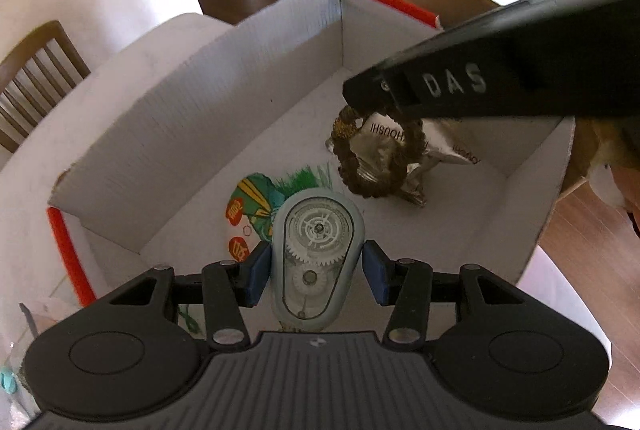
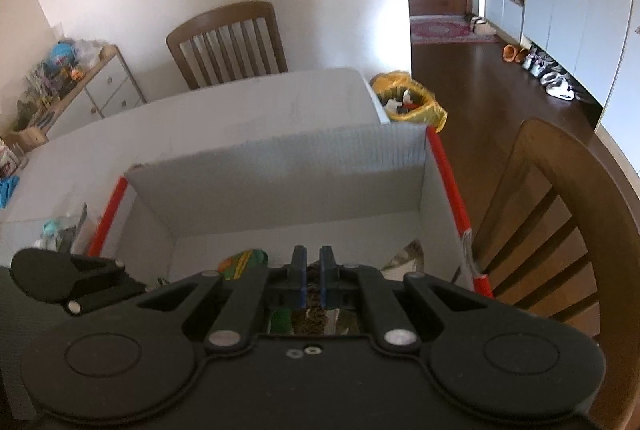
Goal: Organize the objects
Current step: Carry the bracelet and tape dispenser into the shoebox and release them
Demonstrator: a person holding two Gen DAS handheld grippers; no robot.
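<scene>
Left wrist: bead bracelet under right gripper

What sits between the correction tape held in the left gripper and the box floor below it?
Nothing visible blocks it. The correction tape hangs over the open box. A green snack packet lies on the floor just beyond it. The bead bracelet, in the right gripper, hangs further right over a silver packet.

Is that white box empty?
No. The white box already holds a green packet and a silver packet on its floor.
</scene>
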